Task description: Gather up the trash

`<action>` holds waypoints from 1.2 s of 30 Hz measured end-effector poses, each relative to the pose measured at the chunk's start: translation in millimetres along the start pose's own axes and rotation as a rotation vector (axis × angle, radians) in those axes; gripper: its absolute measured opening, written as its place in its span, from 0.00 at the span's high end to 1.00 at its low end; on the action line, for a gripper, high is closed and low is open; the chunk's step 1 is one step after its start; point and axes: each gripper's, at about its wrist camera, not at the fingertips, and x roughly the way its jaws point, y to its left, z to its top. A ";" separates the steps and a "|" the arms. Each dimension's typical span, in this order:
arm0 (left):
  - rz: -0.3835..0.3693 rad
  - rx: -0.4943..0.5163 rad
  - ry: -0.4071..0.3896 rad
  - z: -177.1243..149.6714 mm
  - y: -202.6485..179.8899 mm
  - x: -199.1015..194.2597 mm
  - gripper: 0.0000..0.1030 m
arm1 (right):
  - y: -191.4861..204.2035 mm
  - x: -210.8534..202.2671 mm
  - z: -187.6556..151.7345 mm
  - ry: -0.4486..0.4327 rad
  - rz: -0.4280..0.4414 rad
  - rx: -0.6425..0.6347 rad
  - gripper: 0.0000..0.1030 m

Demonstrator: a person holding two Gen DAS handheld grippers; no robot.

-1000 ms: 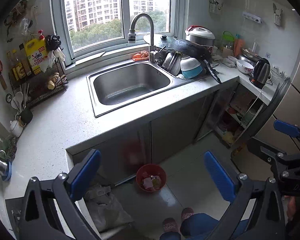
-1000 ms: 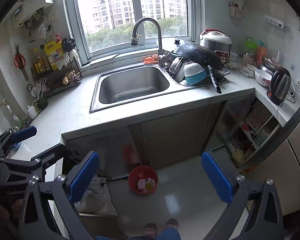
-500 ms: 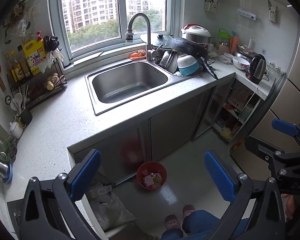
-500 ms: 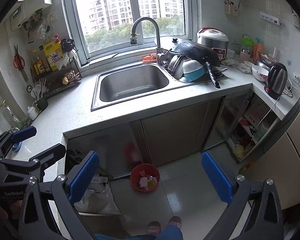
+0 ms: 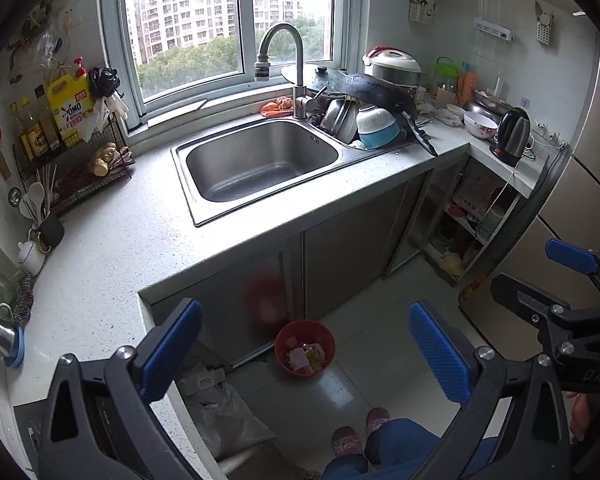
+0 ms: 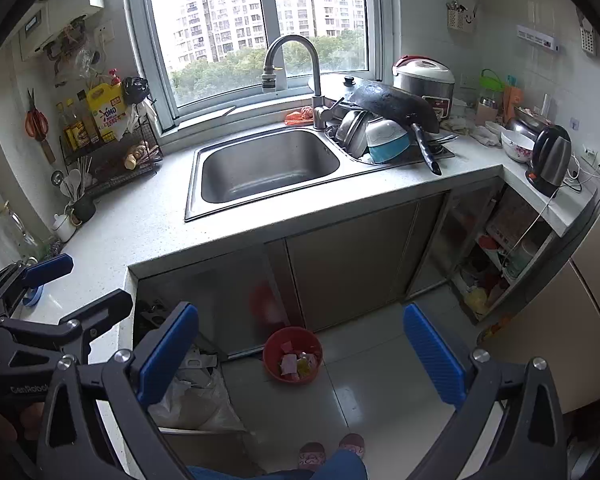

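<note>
Red bin [image 5: 305, 347] sits on the floor [image 5: 364, 364] just in front of the cabinet doors [image 5: 352, 248] under the sink [image 5: 260, 160], with paper scraps [image 5: 306, 356] inside, pink and yellow-ish; same bin in right view [image 6: 293, 354]. Both tools are well above it and apart from it. Left tool [image 5: 306, 350] is spread wide with nothing between the blue pads [image 5: 438, 350]. Right tool [image 6: 298, 354] likewise, wide apart and holding nothing, pads [image 6: 434, 354] clear. Each tool shows in the other's view: right one at the right edge [image 5: 556, 280], left one at the left edge over the bench [image 6: 56, 292]. A pale bag [image 5: 220, 412] sits on the floor left of the bin, beside the bench corner. The person's slippers [image 5: 358, 432] are on the floor below the bin. Bench [image 5: 112, 248] wraps in an L around the sink. Right of the sink basin is stacked dishware, with a black pan [image 5: 380, 92] on top. A kettle [image 5: 510, 136] stands at the far right.
</note>
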 end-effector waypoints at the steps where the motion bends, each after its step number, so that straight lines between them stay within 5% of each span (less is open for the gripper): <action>1: -0.001 0.001 0.003 -0.6 1.2 0.3 0.01 | 1.1 -0.4 -0.1 0.001 -0.003 -0.002 0.01; 36: -0.046 0.019 0.045 -3.4 10.9 11.3 0.01 | 14.9 4.8 -2.7 0.060 -0.047 0.015 0.00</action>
